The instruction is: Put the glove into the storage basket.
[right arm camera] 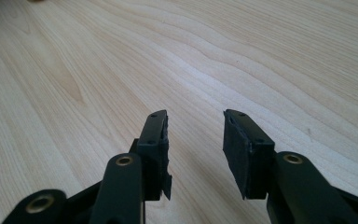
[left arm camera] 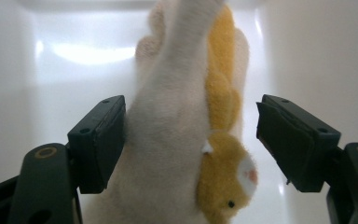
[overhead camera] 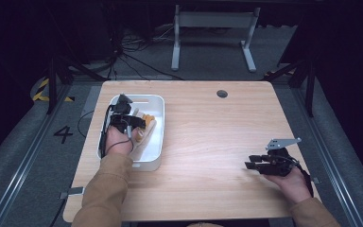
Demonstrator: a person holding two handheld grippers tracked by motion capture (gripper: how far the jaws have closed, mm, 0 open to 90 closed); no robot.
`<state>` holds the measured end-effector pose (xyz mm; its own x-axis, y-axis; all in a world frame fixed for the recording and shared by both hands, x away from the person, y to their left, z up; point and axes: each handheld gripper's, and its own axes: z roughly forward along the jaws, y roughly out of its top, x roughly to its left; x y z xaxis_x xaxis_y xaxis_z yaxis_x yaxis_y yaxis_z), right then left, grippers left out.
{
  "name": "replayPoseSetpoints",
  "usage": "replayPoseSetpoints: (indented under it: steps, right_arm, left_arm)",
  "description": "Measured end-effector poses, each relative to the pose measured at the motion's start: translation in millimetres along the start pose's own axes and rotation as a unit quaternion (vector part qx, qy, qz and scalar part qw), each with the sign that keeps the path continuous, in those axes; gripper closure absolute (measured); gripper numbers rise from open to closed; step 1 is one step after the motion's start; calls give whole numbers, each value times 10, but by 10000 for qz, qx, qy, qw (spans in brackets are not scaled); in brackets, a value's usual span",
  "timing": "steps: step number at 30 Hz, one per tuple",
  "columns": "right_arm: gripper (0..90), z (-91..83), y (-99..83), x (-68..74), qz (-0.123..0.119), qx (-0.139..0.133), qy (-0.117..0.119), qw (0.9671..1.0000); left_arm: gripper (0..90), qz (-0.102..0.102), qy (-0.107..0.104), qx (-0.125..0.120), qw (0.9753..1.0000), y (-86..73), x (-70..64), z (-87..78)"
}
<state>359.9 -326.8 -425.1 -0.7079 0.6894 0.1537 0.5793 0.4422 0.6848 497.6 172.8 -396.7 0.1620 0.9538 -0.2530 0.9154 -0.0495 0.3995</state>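
Observation:
A plush toy (left arm camera: 168, 154), cream with orange-yellow patches, lies in a white bin (overhead camera: 147, 162) at the table's left side. My left gripper (left arm camera: 189, 107) is down inside the bin and open, its jaws standing either side of the toy; the left jaw touches the fur and the right jaw is apart from it. From above, the left gripper (overhead camera: 138, 123) sits over the toy (overhead camera: 147, 131). My right gripper (overhead camera: 251, 162) rests low over the bare wood at the right front. In its own view the right gripper (right arm camera: 196, 119) is open with nothing between its jaws.
The wooden table (overhead camera: 208, 123) has a round cable hole (overhead camera: 222, 93) near its far edge. Beyond it stands a white desk frame (overhead camera: 212, 19) with cables (overhead camera: 132, 56) on the floor. A "4" (overhead camera: 63, 134) is marked on the floor at left.

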Motion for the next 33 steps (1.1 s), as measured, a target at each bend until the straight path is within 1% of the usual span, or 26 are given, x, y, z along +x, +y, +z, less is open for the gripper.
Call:
replayPoseSetpoints:
  steps: [3,5,6,7,9,11,13,16,19,22,24,26,27,28,29,30,33]
  right_arm:
    - [607,8,5,3,-2,4,11,10000]
    - [607,13,11,4,-13,8,9,10000]
    - [608,17,13,4,-22,7,22,10000]
    - [608,20,17,7,-16,10,29,10000]
    - [607,27,24,10,-22,2,40,10000]
    - [607,36,31,10,-29,13,51,10000]
    - [607,42,38,8,-40,18,53,10000]
    - [607,51,47,5,-54,7,53,10000]
    - [607,58,57,3,-61,13,36,10000]
    - [606,66,63,-7,-80,5,48,10000]
    - [606,65,63,-9,-93,17,42,9999]
    - [606,53,61,-14,-102,9,30,9999]
    - [606,45,60,-17,-99,-6,30,9999]
    - [606,38,59,-20,-95,-21,19,10000]
    - [607,30,59,-22,-94,-24,14,10000]
    - [606,27,57,-26,-104,-32,15,9999]
    - [606,19,51,-40,-108,-47,-6,9999]
  left_arm:
    - [252,64,89,-189,9998,-10,-17,-82]
    - [244,139,73,-238,9996,-14,-24,-125]
    - [238,191,99,-263,9994,-17,-35,-148]
    - [234,203,142,-321,9992,-19,-46,-170]
    - [234,241,129,-395,9988,-23,-63,-220]
    - [233,340,4,-560,9978,-42,-104,-301]
    - [236,428,-175,-643,9969,-62,-148,-366]
    - [255,566,-319,-735,9952,-93,-229,-446]
    - [279,756,-435,-855,9925,-150,-336,-552]
    - [302,970,-613,-974,9886,-227,-442,-664]
    - [306,1256,-711,-1069,9837,-291,-517,-731]
    - [309,1474,-768,-1142,9794,-359,-608,-778]
    - [311,1602,-804,-1187,9766,-401,-658,-806]
    - [317,1661,-872,-1232,9745,-435,-696,-827]
    - [321,1711,-939,-1244,9729,-458,-723,-842]
    - [324,1738,-1009,-1249,9716,-492,-760,-859]
    - [340,1903,-1227,-1236,9662,-601,-881,-880]
